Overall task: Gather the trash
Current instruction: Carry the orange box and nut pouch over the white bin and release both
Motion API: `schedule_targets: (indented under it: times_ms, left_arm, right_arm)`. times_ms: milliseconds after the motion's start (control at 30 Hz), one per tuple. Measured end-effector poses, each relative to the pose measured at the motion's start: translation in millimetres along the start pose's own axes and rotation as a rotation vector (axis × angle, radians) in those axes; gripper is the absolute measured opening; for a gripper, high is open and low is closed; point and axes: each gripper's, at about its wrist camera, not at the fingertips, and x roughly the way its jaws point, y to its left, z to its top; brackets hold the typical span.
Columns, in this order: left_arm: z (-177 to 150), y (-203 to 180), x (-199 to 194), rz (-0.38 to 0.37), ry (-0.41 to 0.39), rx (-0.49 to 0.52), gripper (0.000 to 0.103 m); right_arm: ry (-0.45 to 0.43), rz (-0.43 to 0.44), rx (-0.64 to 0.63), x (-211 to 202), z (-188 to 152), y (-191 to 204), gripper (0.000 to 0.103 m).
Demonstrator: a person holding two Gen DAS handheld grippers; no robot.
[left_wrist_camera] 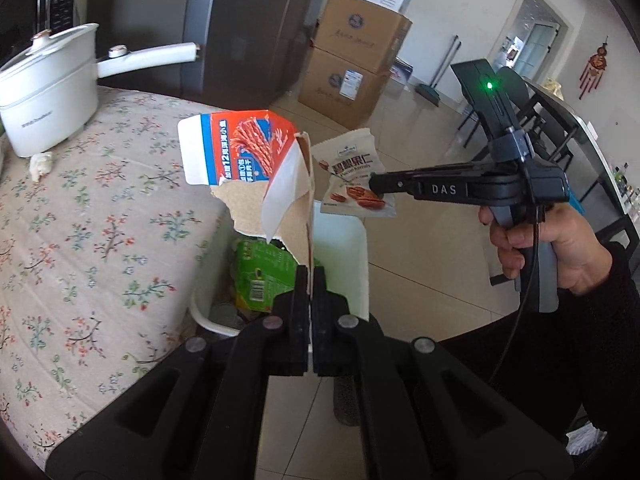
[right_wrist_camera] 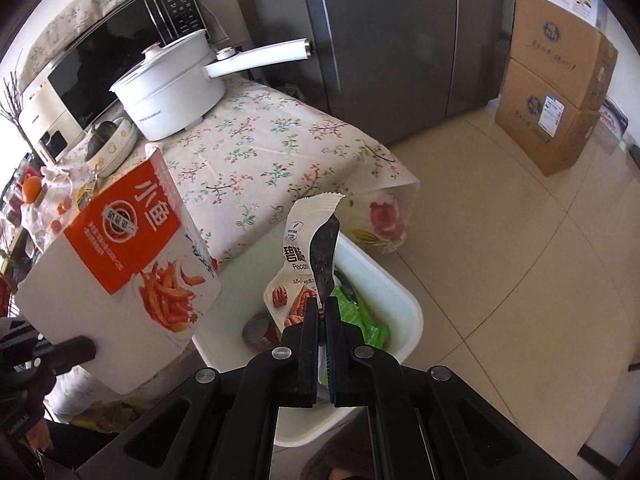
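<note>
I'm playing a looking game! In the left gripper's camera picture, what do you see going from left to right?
White pot → torn snack box held by the left gripper → pecan packet → right gripper → the person's hand.

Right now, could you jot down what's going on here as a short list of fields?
left tool: shut on a torn snack box
right tool: shut on a pecan packet
bin: white, on the floor beside the table, below both items
already in bin: green wrapper, can
table: floral cloth, white pot on it
</note>
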Motion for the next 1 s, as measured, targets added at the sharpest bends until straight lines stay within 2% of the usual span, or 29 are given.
schedule_targets:
  times_ms: [67, 300, 533, 767, 1000]
  left_arm:
    - [-1.3, -2.8, 9.8, -0.020, 0.025, 0.008, 0.001]
    - [-8.4, 8.6, 45.8, -0.018, 0.100, -0.027, 0.001]
    - [-5.6, 12.4, 62.0, -0.043, 0.125, -0.020, 0.003]
    - [-7.2, -5.7, 62.4, -0.094, 0.132, 0.039, 0.002]
    - [-11.0, 5.1, 63.4, -0.028, 0.127, 0.022, 0.002]
  right_arm:
    - [0.005, -0.008, 0.016, -0.1, -3.0, -10.4, 0.004]
    - [0.022, -0.022, 0.043, 1.9, -9.6, -27.6, 0.004]
    - [0.034, -0.039, 0.033, 6.0, -10.6, -24.2, 0.004]
    - [0.033, -0.044, 0.033, 6.6, -10.5, -23.0, 0.004]
    - [0.041, -0.046, 0.031, 7.9, -12.3, -23.9, 0.004]
